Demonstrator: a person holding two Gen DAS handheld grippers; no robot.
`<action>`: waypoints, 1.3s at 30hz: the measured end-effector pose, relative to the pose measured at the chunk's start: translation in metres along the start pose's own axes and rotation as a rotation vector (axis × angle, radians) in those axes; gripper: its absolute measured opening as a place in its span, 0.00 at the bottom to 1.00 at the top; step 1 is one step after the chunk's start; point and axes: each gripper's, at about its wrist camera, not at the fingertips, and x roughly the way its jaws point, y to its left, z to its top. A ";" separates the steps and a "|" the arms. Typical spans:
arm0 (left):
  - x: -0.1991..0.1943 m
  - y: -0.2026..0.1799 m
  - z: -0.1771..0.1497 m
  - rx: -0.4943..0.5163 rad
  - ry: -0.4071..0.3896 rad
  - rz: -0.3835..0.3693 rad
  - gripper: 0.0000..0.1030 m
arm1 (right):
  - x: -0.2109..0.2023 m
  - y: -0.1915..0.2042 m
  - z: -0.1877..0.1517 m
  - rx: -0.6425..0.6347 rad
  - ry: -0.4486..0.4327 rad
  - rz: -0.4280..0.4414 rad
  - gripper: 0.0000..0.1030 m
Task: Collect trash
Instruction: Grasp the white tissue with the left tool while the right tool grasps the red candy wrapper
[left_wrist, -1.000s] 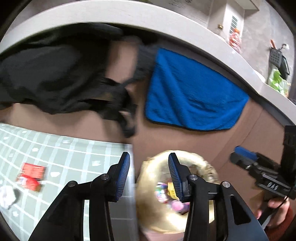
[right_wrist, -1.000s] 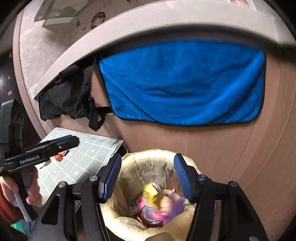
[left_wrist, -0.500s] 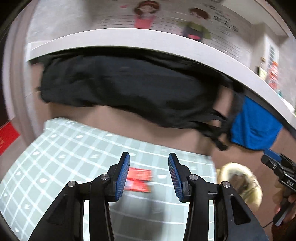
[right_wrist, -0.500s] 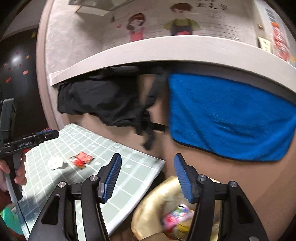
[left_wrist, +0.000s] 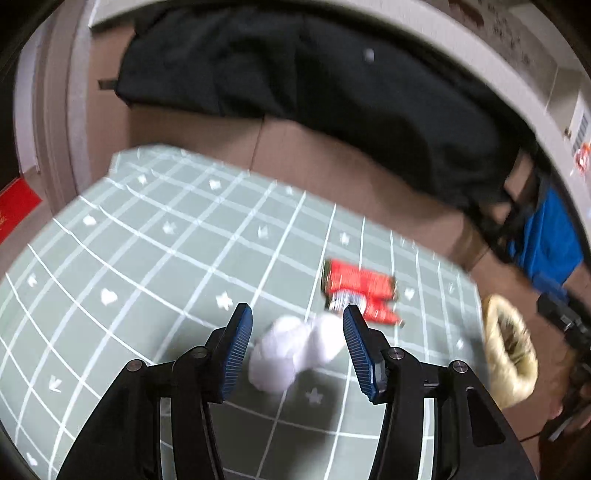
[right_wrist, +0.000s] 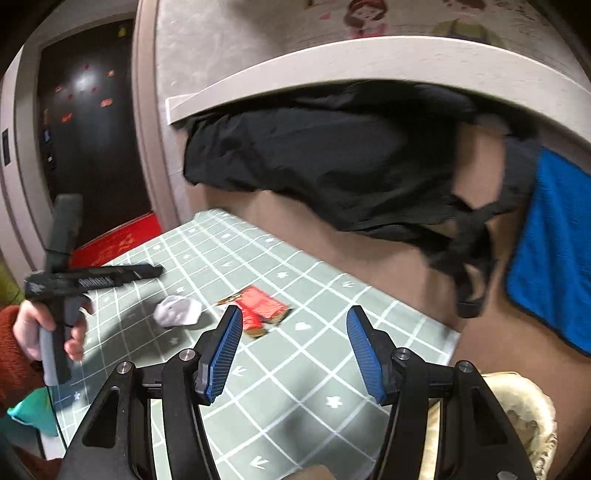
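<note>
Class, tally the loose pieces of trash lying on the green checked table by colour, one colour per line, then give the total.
White: 1, the crumpled tissue
Red: 1, the torn wrapper
Total: 2, both on the table

A home: checked tablecloth (right_wrist: 303, 369), hung blue towel (right_wrist: 554, 251), front door (right_wrist: 92, 129).
</note>
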 end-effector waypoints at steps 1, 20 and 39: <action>0.005 -0.004 -0.002 0.006 0.009 0.009 0.51 | 0.004 0.004 0.000 -0.009 0.006 0.003 0.55; -0.038 0.022 -0.010 -0.101 -0.051 0.071 0.21 | 0.136 0.023 0.016 -0.085 0.205 0.240 0.55; -0.073 0.056 -0.016 -0.201 -0.087 0.102 0.21 | 0.195 0.063 -0.003 -0.282 0.334 0.210 0.38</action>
